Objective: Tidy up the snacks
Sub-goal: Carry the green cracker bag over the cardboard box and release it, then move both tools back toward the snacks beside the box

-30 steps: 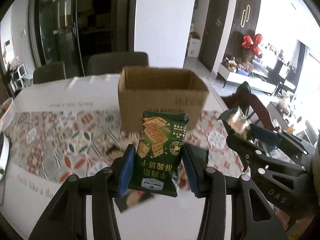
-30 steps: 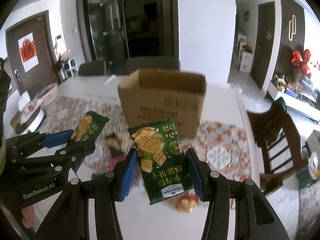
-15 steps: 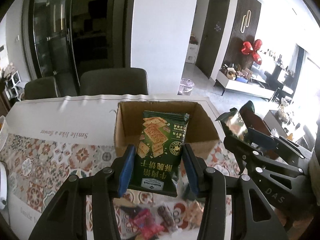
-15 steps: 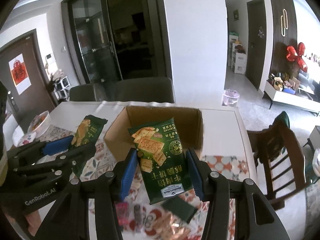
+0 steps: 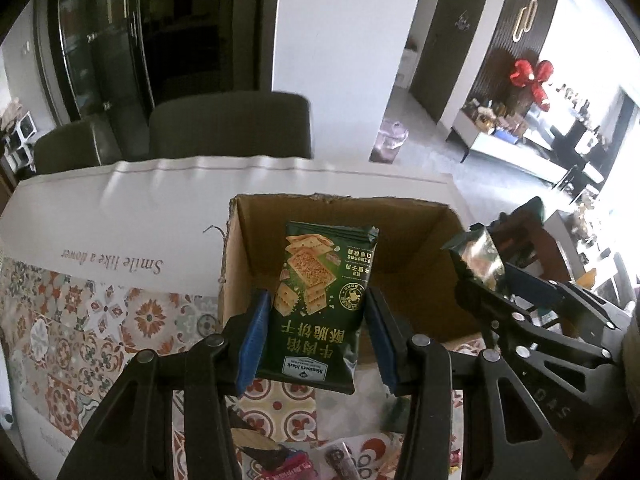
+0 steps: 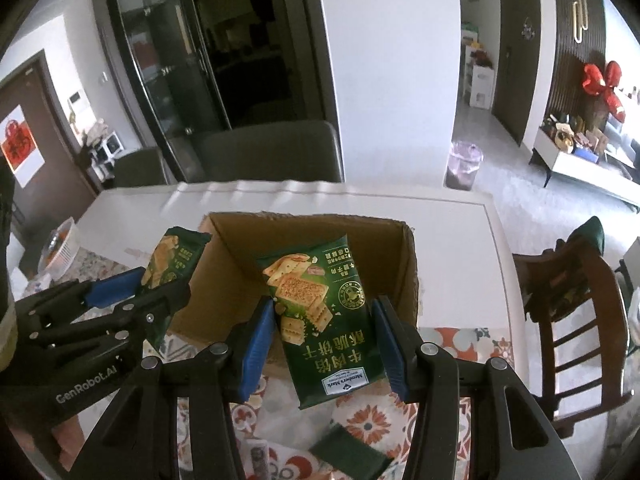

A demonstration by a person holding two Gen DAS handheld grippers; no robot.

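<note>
Cardboard box (image 5: 344, 264) stood open-topped on the worktop (image 5: 132, 216), and everything else is placed against it. Over the box's open mouth, the left tool (image 5: 316, 344) gripped a green cracker packet (image 5: 320, 308) between its blue pads, the packet upright with its printed face toward the camera and its lower edge hanging in front of the box's near wall. To the right of the box in that view, the right tool (image 5: 492, 280) appeared from the side, closed on a second green packet (image 5: 478, 260) seen edge-on, by the box's right wall.

From the right wrist view, the right tool (image 6: 324, 344) clamped its cracker packet (image 6: 320, 312) at a slight tilt, also above the box (image 6: 312, 264) opening, with the packet's bottom past the near wall. The left tool (image 6: 132, 284) sat at the box's left corner, its packet (image 6: 172, 260) overlapping that corner from outside.

In front of the box, on the patterned cloth (image 5: 72, 320), lay loose snacks: a dark green packet (image 6: 352, 456) and small wrapped pieces (image 5: 296, 462) at the lower edge, partly hidden by the tool arms. Behind the box stood grey chairs (image 5: 230, 124), and a wooden chair (image 6: 568, 308) stood to its right, off the worktop.
</note>
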